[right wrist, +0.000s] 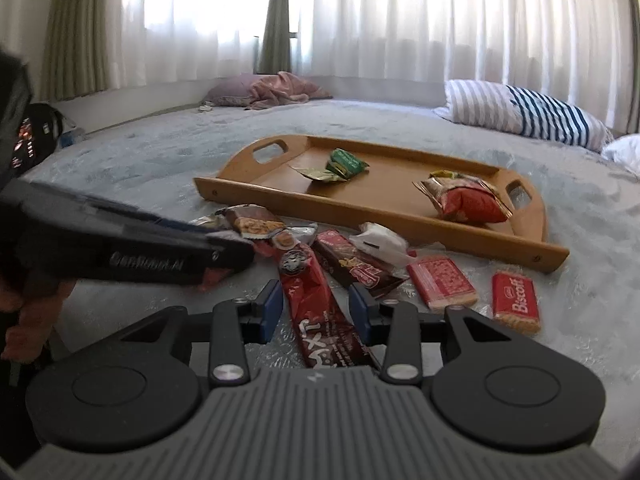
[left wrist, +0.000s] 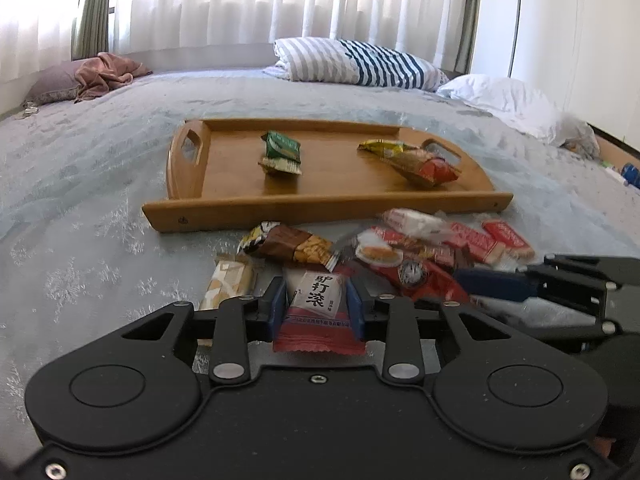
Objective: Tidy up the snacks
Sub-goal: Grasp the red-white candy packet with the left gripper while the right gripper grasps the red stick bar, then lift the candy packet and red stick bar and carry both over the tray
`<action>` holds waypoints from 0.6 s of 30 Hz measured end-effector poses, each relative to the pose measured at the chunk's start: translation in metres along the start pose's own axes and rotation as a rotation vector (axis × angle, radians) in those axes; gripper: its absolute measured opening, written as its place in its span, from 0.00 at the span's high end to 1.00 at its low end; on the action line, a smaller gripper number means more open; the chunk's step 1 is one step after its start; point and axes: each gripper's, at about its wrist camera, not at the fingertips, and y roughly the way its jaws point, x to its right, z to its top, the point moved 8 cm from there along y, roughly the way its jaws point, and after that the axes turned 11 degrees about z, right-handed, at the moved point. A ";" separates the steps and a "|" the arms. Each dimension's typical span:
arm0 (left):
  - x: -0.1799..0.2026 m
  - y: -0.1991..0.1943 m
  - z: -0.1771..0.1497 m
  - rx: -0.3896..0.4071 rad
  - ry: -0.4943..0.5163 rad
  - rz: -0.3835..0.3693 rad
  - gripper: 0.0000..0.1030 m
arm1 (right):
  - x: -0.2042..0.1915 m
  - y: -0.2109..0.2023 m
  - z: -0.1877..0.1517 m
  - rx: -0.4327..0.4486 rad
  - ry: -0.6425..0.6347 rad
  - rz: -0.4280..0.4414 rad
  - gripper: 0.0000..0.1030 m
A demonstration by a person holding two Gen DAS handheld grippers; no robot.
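A wooden tray [left wrist: 224,176] [right wrist: 384,196] lies on the bed with a green snack packet [left wrist: 282,146] [right wrist: 346,163] and a red-gold packet [left wrist: 424,166] [right wrist: 466,200] in it. A pile of snacks lies in front of the tray. My left gripper [left wrist: 317,298] is shut on a red and white packet [left wrist: 320,312], low over the pile. My right gripper [right wrist: 316,302] is open, its blue pads on either side of a long dark red bar [right wrist: 320,316]. It shows at the right in the left wrist view [left wrist: 496,280].
The pile holds a brown chocolate-biscuit packet [left wrist: 288,242] [right wrist: 256,222], a white packet [right wrist: 380,242], red Biscoff packets [right wrist: 516,302] and a beige wafer [left wrist: 228,284]. Striped pillow [left wrist: 356,62], white pillow [left wrist: 508,100] and pink cloth [left wrist: 108,72] lie at the bed's far side.
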 end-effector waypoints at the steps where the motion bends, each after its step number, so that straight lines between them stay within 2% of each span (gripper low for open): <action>1: 0.000 0.001 -0.001 -0.003 0.003 0.002 0.68 | 0.000 0.002 -0.001 -0.002 0.006 0.000 0.45; 3: 0.002 0.002 -0.001 0.004 0.018 0.009 0.67 | 0.001 0.005 -0.001 -0.003 0.008 -0.003 0.46; 5: 0.003 0.003 -0.001 -0.002 0.019 0.009 0.67 | 0.000 0.006 -0.001 -0.002 0.001 -0.008 0.60; 10: 0.004 0.002 0.002 -0.016 0.003 -0.005 0.70 | -0.005 -0.003 0.002 0.031 0.002 -0.024 0.71; 14: 0.006 -0.009 0.003 -0.005 -0.001 -0.023 0.72 | -0.006 -0.015 0.011 0.071 -0.021 -0.065 0.73; 18: 0.013 -0.024 0.011 0.040 0.014 -0.036 0.72 | -0.001 -0.021 0.018 0.084 -0.002 -0.073 0.74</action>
